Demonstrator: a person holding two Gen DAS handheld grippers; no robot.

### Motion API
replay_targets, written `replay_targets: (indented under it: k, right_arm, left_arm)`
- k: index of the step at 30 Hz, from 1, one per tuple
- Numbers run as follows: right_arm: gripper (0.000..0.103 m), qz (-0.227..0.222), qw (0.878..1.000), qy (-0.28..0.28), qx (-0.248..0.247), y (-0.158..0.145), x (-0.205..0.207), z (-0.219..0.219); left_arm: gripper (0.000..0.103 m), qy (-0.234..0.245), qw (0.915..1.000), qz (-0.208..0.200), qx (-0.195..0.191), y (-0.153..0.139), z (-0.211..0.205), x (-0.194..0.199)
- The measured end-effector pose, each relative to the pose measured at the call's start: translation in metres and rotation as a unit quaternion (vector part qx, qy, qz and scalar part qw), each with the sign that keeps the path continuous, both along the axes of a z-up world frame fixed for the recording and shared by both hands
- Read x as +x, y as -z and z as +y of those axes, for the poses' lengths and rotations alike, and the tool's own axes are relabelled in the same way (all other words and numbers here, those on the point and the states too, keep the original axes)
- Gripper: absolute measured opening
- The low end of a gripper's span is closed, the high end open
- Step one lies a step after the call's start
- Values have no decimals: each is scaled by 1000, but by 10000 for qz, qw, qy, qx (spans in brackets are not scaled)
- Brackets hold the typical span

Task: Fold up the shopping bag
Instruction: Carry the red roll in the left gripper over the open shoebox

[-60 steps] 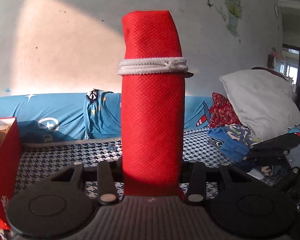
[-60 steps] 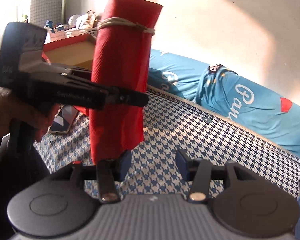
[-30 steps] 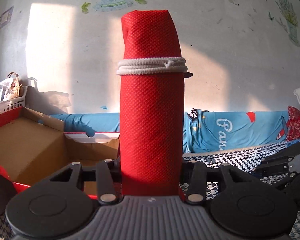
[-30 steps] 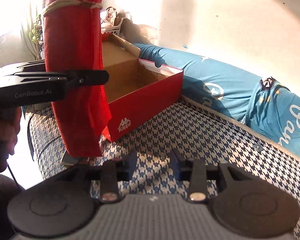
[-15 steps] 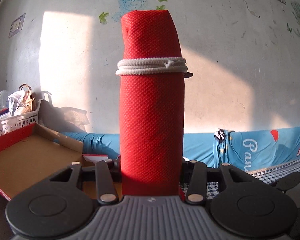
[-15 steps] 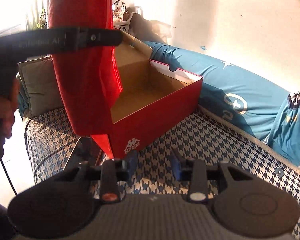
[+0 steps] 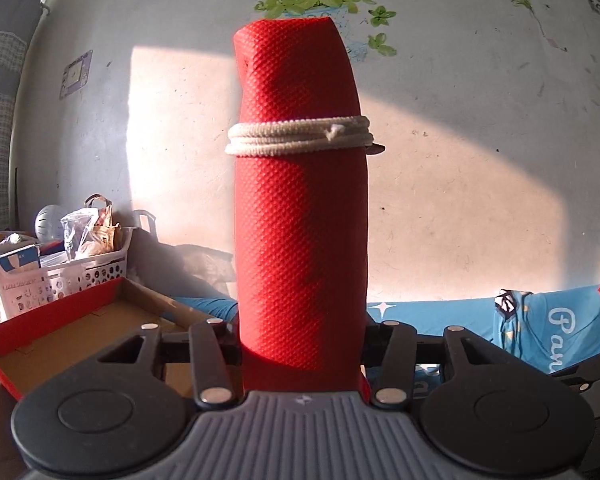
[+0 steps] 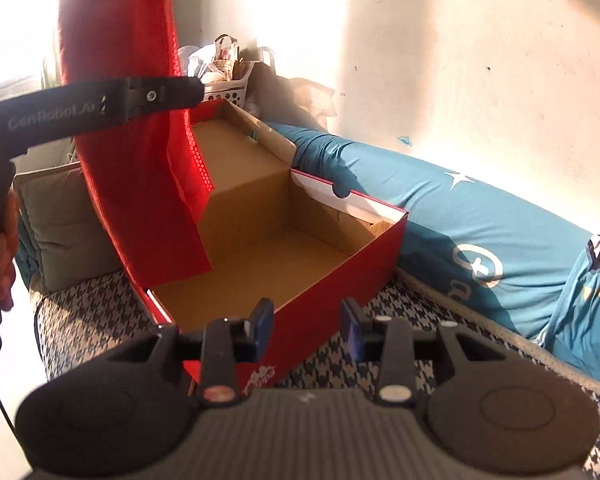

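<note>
Swung over shoe box (image 8: 332,264) | left hand-held gripper (image 7: 302,344) clamps dimpled red roll (image 7: 300,216) (cord-bound)

Red non-woven shopping bag (image 7: 300,240), rolled into a tight upright cylinder w/ white cord (image 7: 298,136) wound several times round its upper part. Lower end pinched in the left gripper (image 7: 302,344); from the right-wrist view, bag (image 8: 136,152) hangs over an open red shoebox (image 8: 340,272), bottom flap loose.
</note>
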State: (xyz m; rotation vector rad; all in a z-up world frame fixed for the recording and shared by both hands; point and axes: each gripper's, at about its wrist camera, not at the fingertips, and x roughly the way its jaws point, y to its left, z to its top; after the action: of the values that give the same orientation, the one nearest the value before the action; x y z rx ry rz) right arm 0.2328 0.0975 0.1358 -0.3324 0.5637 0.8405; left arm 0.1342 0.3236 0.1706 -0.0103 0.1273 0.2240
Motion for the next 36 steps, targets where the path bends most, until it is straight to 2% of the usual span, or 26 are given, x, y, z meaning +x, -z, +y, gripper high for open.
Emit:
replay_targets:
  k: [4, 8, 12, 17, 25, 28, 33, 36]
  right_arm:
    - [40, 37, 10000, 45, 70, 4, 13, 21]
    - [43, 77, 9999, 96, 2, 16, 24, 37]
    - [43, 145, 9999, 68, 39, 25, 28, 38]
    - [43, 110, 9999, -114, -32, 29, 28, 36]
    - [43, 256, 9996, -91, 57, 30, 30, 43]
    - [43, 212, 9997, -97, 61, 29, 28, 44]
    - [44, 214, 9997, -91, 97, 26, 29, 37]
    - [44, 191, 9997, -108, 63, 27, 30, 32]
  left_arm:
    - [47, 21, 9998, 87, -180, 15, 13, 14]
    - [47, 231, 9966, 775, -184, 37, 22, 42]
    - [47, 681, 9915, 1062, -328, 43, 29, 60]
    - [47, 1085, 9822, 1532, -91, 40, 34, 78]
    - [47, 1310, 9699, 2046, 138, 36, 40, 81]
    - [47, 1364, 9677, 2114, 155, 37, 37, 85]
    - [47, 1508, 9565, 2496, 123, 44, 35, 105]
    - [47, 1605, 9441, 2881, -10, 54, 36, 123]
